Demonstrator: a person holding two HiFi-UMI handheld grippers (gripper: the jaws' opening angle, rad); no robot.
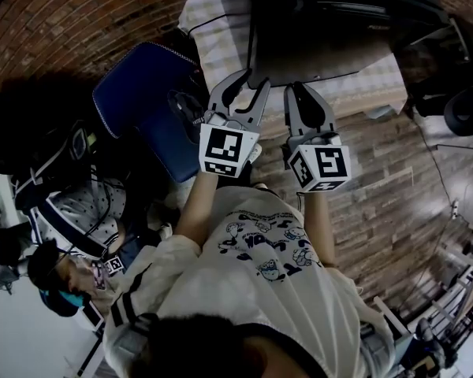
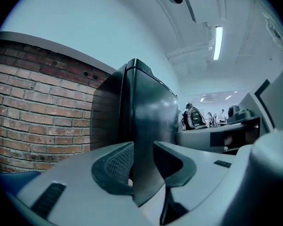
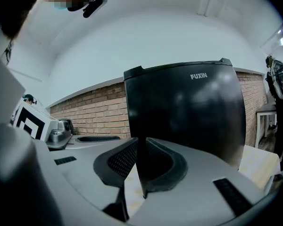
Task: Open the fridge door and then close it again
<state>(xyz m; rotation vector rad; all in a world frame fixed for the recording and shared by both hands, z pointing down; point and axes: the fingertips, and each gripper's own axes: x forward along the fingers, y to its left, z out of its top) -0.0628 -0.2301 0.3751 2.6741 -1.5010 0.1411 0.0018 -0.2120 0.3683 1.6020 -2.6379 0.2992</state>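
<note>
The fridge [image 1: 323,30] is at the top centre of the head view, a dark upright box in front of a brick wall [image 1: 79,22]. Its door looks flush with the body. A shut door fits either a door about to be pulled or one already swung back, and I can't tell which.

It lies straight ahead of both tools, none of the jaws touching it, with its long edges running vertically. The left gripper [image 1: 252,81] has its jaws spread wide with nothing between them. Its own view lines up on the fridge's left front corner [image 2: 132,107]. The right gripper [image 1: 299,93] has a narrower gap, also empty, and faces the branded front [image 3: 184,112] squarely. I judge both about equally near. I can make out no handle.
</note>
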